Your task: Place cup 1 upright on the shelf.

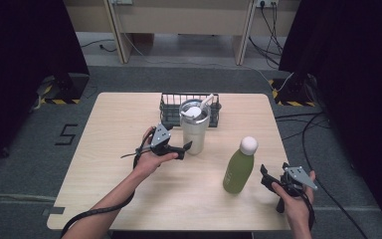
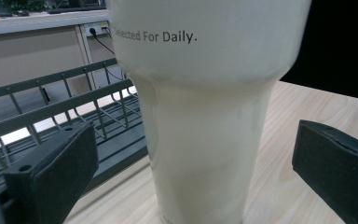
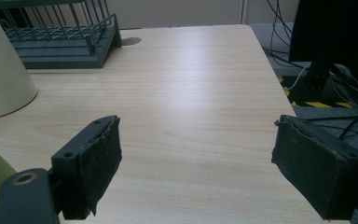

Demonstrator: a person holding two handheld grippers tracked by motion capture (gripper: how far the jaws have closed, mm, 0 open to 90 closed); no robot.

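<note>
Left gripper (image 1: 186,148) reaching with jaws spread around tall cream steel tumbler (image 1: 194,129) by the table's (image 1: 119,149) far edge, right gripper (image 1: 267,175) hanging wide apart near its right edge.

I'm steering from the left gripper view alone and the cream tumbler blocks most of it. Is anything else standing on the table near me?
Observer: Yes. A green bottle with a white cap stands on the table, on the tumbler's right in the high view.
Operator: Where is the other gripper?
Observer: The right gripper sits just right of that bottle, jaws open and nothing between them.
Operator: Is the tumbler open on top?
Observer: It wears a white lid with a straw sticking up toward the wire basket behind it.
</note>
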